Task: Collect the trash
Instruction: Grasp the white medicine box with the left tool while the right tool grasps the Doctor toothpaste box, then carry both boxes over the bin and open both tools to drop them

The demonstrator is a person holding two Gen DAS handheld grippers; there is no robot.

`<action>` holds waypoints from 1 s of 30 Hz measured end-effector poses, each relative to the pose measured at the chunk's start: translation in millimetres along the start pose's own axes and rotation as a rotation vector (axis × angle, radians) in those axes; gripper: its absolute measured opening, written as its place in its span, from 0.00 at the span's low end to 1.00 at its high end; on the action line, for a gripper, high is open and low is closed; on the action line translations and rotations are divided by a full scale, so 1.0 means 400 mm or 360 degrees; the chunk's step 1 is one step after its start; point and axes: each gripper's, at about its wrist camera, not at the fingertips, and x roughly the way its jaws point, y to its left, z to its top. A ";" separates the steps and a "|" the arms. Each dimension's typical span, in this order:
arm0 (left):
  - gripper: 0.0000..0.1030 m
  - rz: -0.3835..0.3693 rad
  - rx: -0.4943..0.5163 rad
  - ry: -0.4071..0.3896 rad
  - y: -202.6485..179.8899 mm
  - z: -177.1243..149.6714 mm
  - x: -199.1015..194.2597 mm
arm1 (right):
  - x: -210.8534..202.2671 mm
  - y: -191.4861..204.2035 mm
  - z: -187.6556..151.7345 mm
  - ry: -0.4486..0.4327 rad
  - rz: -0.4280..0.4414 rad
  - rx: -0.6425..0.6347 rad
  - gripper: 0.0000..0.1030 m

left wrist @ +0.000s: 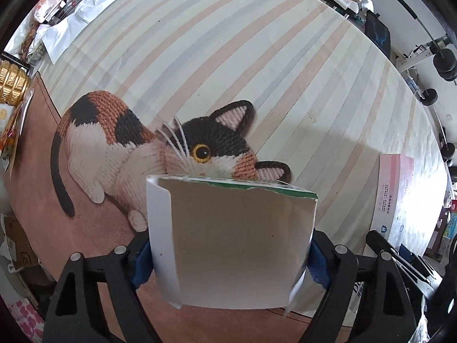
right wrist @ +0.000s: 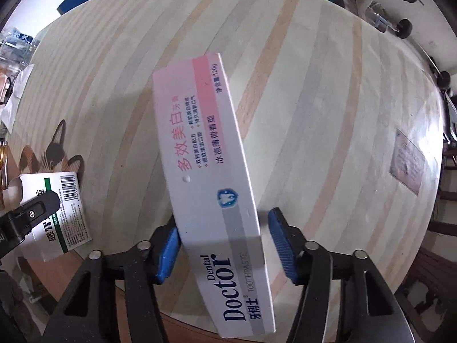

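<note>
Clamped between the blue pads of the left gripper (left wrist: 228,254): a torn, flattened white-and-green cardboard medicine box (left wrist: 237,243), at 6 o'clock. Straddling a long white-and-pink toothpaste carton (right wrist: 211,177), the right gripper (right wrist: 225,245) — left pad touching, right pad apart, so not gripped. Beyond, only the striped tablecloth (left wrist: 257,43) with the knitted calico cat picture (left wrist: 128,148); both pieces uncollected, no bin visible.

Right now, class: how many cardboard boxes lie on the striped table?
2. The toothpaste box lies between the right gripper's fingers; the green-and-white medicine box sits at the table's left, held between the left gripper's fingers. Others may be hidden.
</note>
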 end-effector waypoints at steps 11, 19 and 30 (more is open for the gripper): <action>0.81 0.0064 0.0190 0.0040 -0.031 -0.244 -0.004 | -0.020 -0.166 -0.179 0.0098 0.0119 0.0287 0.52; 0.82 0.0071 0.0203 0.0002 -0.056 -0.209 0.000 | 0.003 -0.108 -0.167 0.0082 -0.0098 0.0023 0.53; 0.81 0.0045 0.0215 -0.0084 -0.003 -0.224 -0.072 | 0.020 -0.101 -0.165 0.0040 -0.0116 -0.0042 0.48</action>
